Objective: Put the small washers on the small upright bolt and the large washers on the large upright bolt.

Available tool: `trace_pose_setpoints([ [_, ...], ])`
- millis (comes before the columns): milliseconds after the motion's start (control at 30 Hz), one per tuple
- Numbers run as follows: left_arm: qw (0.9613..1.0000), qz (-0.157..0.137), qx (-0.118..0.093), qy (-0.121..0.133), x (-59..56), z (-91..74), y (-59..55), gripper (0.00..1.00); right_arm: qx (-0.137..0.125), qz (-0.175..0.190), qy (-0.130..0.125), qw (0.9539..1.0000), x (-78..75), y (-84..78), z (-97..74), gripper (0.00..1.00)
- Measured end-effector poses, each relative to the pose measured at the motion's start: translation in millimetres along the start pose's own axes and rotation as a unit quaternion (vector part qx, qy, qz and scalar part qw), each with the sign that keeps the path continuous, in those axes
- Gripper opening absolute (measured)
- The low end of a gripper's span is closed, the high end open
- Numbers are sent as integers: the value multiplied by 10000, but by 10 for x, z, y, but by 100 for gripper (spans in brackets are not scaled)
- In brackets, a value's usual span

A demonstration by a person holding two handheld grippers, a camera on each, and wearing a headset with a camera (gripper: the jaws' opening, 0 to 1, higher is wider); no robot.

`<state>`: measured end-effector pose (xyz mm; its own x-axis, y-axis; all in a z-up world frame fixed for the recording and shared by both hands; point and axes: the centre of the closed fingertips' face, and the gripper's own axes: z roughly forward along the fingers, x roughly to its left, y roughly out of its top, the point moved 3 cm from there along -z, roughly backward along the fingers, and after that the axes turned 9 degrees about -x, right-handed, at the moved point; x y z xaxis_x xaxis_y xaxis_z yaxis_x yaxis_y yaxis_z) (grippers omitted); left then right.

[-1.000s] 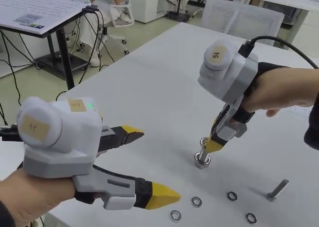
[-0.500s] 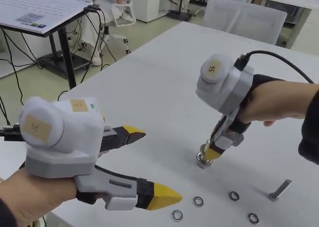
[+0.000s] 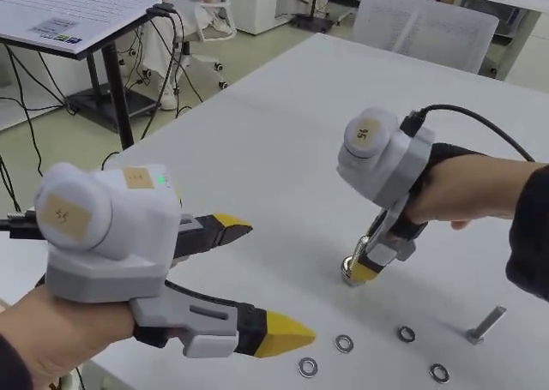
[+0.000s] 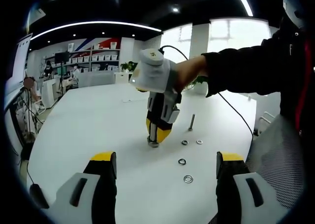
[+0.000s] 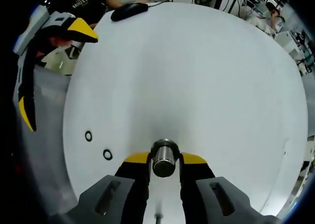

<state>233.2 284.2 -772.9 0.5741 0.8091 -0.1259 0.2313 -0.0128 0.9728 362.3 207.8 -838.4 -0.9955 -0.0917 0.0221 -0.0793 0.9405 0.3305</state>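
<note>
Head view has the right gripper pointing steeply down at the white table, its yellow tips set right at the upright bolt, which stands on the table in front of the person. In the right gripper view the two jaws are drawn in close on either side of the bolt's top, with hardly any gap left. Whether they press on the bolt itself or on a washer at its top, I cannot tell.

The left gripper hovers low at the left, well apart from the upright bolt, its jaws spread wide over bare table. Four loose washers lie flat on the table on the person's side of the upright bolt, in an uneven row: two sit near the left gripper's lower tip and two further right. Near the rightmost washers a second bolt lies on its side.

Left gripper view looks along its own spread jaws at the same group from the other side, with the right gripper standing over the upright bolt, the washers scattered just beside it, and the second bolt lying beyond them.
</note>
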Motion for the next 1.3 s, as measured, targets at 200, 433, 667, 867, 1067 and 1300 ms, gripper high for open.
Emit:
trace_pose_setpoints([
  [200,10000,0,10,-14,-3,6,-7,83,-9,-10,-5,10000,-25,-5,-3,24],
  [433,10000,0,16,-14,-5,4,-4,83,-64,-66,22,10000,11,11,9,25],
  [667,10000,-5,28,-22,-9,4,-9,83,-133,-80,0,9999,-26,15,-4,31],
  [867,10000,5,40,-53,-15,19,-7,83,-140,-82,-53,9999,-39,-17,-41,34],
  [1067,9999,18,60,-90,-17,35,-6,82,-117,-68,-121,9998,-81,-88,-81,34],
  [1300,9998,49,97,-161,-25,65,0,82,-149,-8,-199,9997,-86,-149,-167,34],
])
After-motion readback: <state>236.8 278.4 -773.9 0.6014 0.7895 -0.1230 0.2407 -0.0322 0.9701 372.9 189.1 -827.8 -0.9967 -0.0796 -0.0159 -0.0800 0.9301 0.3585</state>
